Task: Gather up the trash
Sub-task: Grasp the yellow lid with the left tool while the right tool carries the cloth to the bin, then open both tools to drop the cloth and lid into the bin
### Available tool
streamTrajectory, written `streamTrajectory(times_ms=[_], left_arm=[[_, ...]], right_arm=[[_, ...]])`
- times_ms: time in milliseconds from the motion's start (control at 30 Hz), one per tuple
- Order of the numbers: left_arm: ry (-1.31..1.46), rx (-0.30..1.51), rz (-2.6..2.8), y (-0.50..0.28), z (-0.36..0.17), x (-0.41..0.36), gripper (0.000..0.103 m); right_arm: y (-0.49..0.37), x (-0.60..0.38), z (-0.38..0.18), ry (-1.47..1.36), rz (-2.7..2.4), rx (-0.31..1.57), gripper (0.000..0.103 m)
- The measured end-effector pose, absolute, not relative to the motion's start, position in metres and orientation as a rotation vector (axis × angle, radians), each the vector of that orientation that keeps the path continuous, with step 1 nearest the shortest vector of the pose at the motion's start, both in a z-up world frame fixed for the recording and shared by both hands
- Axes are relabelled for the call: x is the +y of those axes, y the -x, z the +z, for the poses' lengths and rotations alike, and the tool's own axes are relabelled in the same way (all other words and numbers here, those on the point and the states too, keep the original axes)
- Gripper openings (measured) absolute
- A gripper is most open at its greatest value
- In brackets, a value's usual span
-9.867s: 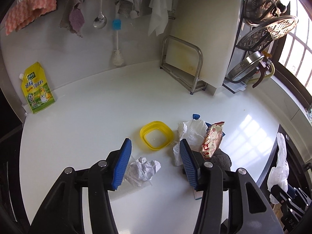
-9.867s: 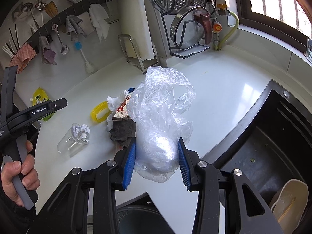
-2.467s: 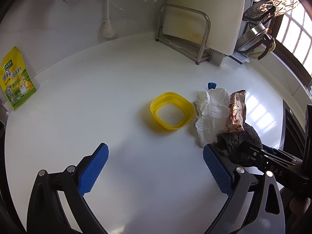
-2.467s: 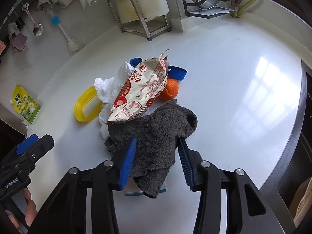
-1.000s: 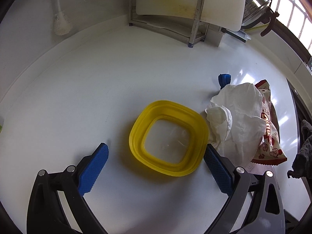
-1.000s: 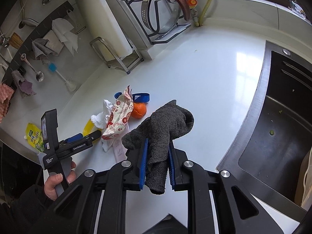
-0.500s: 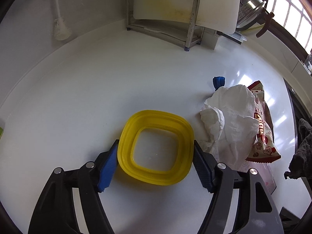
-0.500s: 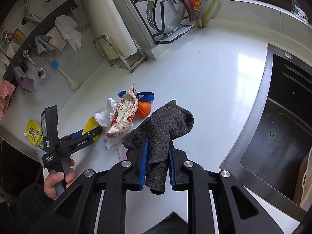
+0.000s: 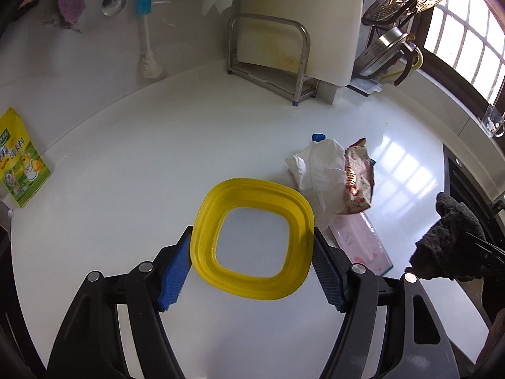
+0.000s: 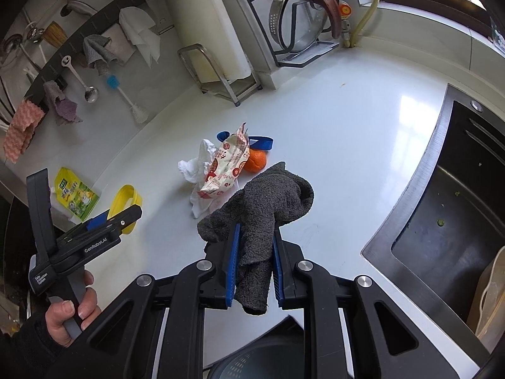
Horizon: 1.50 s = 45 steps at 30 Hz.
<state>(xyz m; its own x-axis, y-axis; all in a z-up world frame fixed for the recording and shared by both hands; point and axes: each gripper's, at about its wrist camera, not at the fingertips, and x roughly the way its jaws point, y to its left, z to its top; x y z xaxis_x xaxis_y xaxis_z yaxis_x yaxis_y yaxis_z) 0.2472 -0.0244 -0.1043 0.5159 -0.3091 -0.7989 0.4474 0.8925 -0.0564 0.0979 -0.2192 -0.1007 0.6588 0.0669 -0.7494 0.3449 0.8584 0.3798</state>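
Observation:
My left gripper (image 9: 252,265) is shut on a yellow square plastic lid (image 9: 254,238) and holds it above the white counter (image 9: 157,145); the lid also shows in the right wrist view (image 10: 126,202). My right gripper (image 10: 254,268) is shut on a dark grey rag (image 10: 265,208), held above the counter's front edge; the rag also shows in the left wrist view (image 9: 448,243). On the counter lie a crumpled white tissue (image 9: 318,164), a red-and-white snack wrapper (image 10: 227,161), an orange (image 10: 256,159), a blue strap (image 10: 260,141) and a pink flat packet (image 9: 359,240).
A black sink (image 10: 448,214) lies to the right. A dark bin opening (image 10: 262,357) shows below the counter's front edge. A cutting board in a metal rack (image 9: 284,47), a pot-lid rack (image 10: 303,25), hanging utensils and cloths line the back wall. A yellow-green pouch (image 9: 19,161) leans far left.
My left gripper has closed on the yellow lid and lifted it off the counter. My right gripper still holds the grey rag, nearly unmoved.

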Motion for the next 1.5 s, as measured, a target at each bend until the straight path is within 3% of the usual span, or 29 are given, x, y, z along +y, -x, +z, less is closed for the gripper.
streamTrajectory(times_ms=[433, 933, 1500], left_arm=[[-0.095, 0.955, -0.334, -0.115, -0.077, -0.022, 0.069], [-0.059, 1.045, -0.191, 0.018, -0.103, -0.041, 0.069], [-0.065, 1.173, -0.184, 0.050, -0.156, -0.041, 0.069]], right_arm=[[-0.040, -0.206, -0.090, -0.422, 0.041, 0.908, 0.018], [0.052, -0.198, -0.118, -0.275, 0.191, 1.008, 0.018], [0.090, -0.173, -0.172, -0.195, 0.205, 1.118, 0.018]])
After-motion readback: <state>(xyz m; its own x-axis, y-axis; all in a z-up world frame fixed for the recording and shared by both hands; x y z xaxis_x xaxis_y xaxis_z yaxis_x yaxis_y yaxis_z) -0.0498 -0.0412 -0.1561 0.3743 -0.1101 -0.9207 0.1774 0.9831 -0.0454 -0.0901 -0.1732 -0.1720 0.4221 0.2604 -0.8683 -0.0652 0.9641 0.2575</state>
